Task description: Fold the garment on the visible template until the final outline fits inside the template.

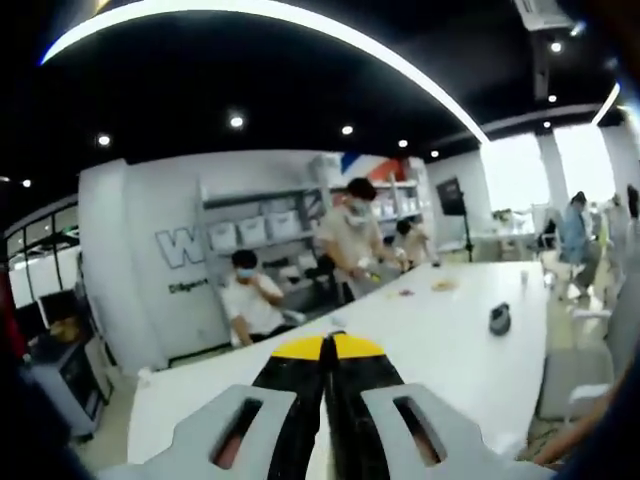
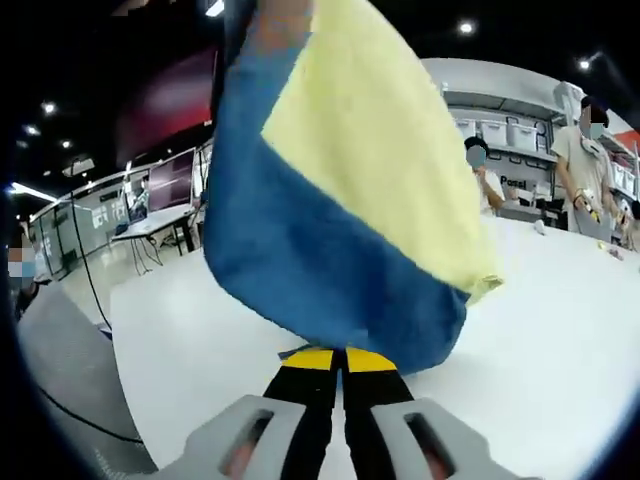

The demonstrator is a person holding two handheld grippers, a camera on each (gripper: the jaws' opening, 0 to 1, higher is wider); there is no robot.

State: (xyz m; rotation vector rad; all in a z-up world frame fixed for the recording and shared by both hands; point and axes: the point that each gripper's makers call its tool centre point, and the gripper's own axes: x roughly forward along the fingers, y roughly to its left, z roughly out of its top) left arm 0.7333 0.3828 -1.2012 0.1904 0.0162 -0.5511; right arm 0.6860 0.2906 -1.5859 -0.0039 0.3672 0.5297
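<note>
My right gripper (image 2: 340, 362) has its yellow-tipped jaws pressed together at six o'clock; whether they pinch the garment (image 2: 330, 200) I cannot tell, since its blue hem hangs just past the tips; the blue-and-yellow cloth hangs bunched in the air above the white bench (image 2: 560, 330), so I judge the folding barely begun, and I see no template. My left gripper (image 1: 327, 350) is closed on nothing, pointing across the bench; a small dark object (image 1: 500, 320) sits at three o'clock; beyond, people (image 1: 355, 235) stand before shelves (image 1: 260, 225).
</note>
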